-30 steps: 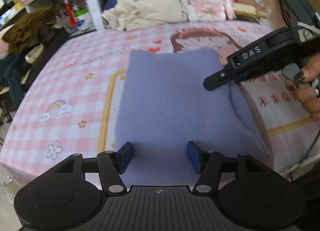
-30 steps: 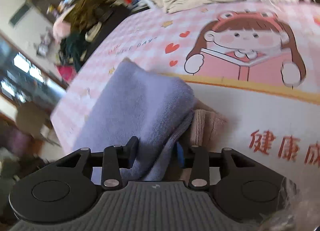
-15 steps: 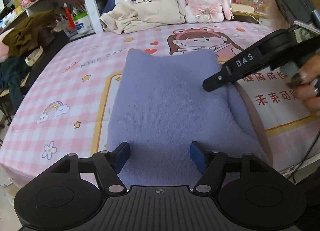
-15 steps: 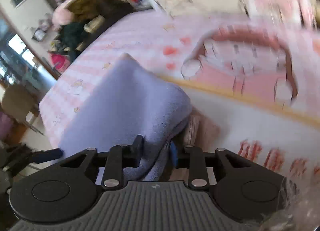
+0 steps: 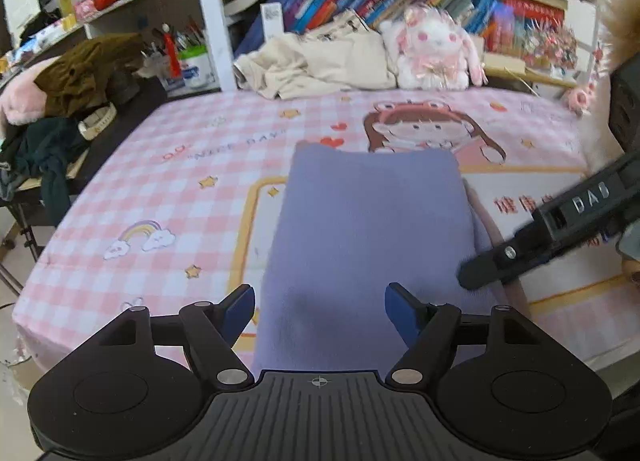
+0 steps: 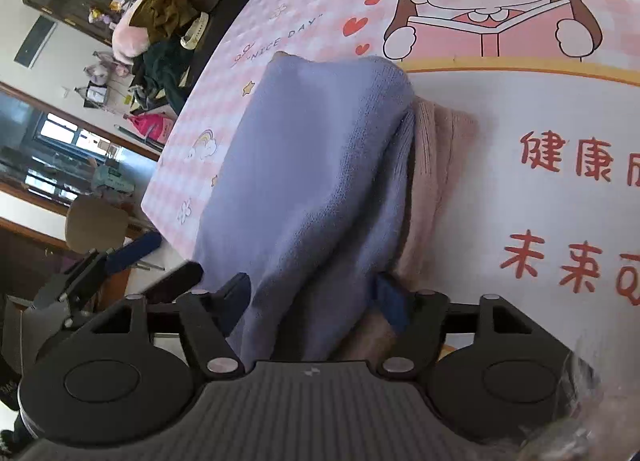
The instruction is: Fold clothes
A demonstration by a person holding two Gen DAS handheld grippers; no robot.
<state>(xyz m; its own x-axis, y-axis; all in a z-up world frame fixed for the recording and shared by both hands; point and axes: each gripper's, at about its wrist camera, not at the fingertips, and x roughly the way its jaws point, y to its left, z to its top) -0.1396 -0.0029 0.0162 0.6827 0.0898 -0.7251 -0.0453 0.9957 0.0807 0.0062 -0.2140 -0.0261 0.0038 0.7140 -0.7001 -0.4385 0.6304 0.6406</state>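
Garments on the bed: I count two in play — one folded lavender sweater [image 5: 372, 237] and one pinkish-beige knit [image 6: 436, 165] under it, showing only as a strip along the sweater's right side.
Where the sweater lies: on the pink checked bed sheet [image 5: 168, 197], toward the near edge of the bed, its far end just short of the printed cartoon girl [image 5: 424, 129].
Left gripper [image 5: 320, 311]: one, its jaws standing wide and opening; the sweater's near end lies between the blue pads [image 5: 238, 311], but I see neither pad pressing on it.
Right gripper [image 6: 316, 301]: one, its jaws opening too. A hanging fold of the sweater drapes between them in the right wrist view; the right pad sits at the cloth's edge and I cannot tell if it touches, the left pad stands clear of it.
Right gripper from the left wrist view: its dark finger [image 5: 492, 265] reaches in from the right edge of the bed to the sweater's right side.
Far edge of the bed: one loose cream garment [image 5: 316, 65] in a heap, one white plush rabbit [image 5: 432, 53] beside it — both well apart from the sweater.
Left of the bed: one pile of dark clothes [image 5: 76, 73].
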